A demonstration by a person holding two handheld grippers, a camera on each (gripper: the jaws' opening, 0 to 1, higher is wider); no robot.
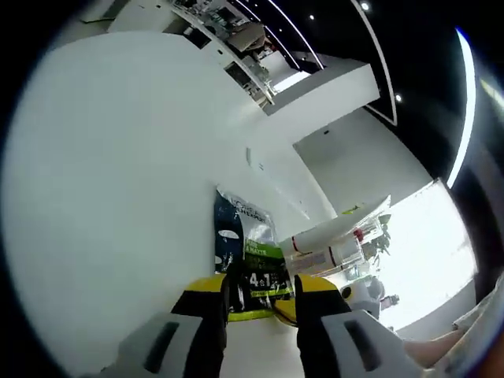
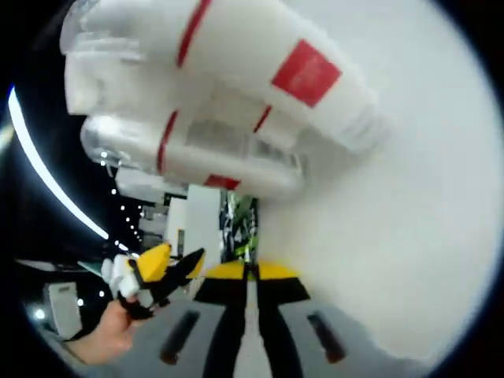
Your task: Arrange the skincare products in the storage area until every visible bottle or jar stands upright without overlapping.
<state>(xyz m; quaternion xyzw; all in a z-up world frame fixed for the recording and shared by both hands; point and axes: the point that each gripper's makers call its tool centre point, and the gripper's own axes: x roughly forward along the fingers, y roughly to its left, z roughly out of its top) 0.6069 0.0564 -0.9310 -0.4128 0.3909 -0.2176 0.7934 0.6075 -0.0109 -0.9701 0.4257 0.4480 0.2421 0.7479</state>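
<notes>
A dark blue and green tube (image 1: 246, 248) stands up from the white surface (image 1: 118, 197), just beyond my left gripper (image 1: 261, 298). That gripper's yellow-tipped jaws are spread, one to each side of the tube's lower end. Two white tubes with red labels (image 1: 327, 248) lie stacked to the right of the dark tube. In the right gripper view the white tubes (image 2: 236, 102) loom large overhead. My right gripper (image 2: 249, 270) has its jaws pressed together on the thin lower edge of the dark tube (image 2: 240, 219). A hand holds the left gripper (image 2: 169, 264) at the left, jaws apart.
White wall panels (image 1: 346, 150) rise behind the tubes, with a bright window (image 1: 425, 252) to the right. Shelving and ceiling lights (image 1: 236, 39) show far off. A small white object (image 1: 368, 295) sits by the white tubes.
</notes>
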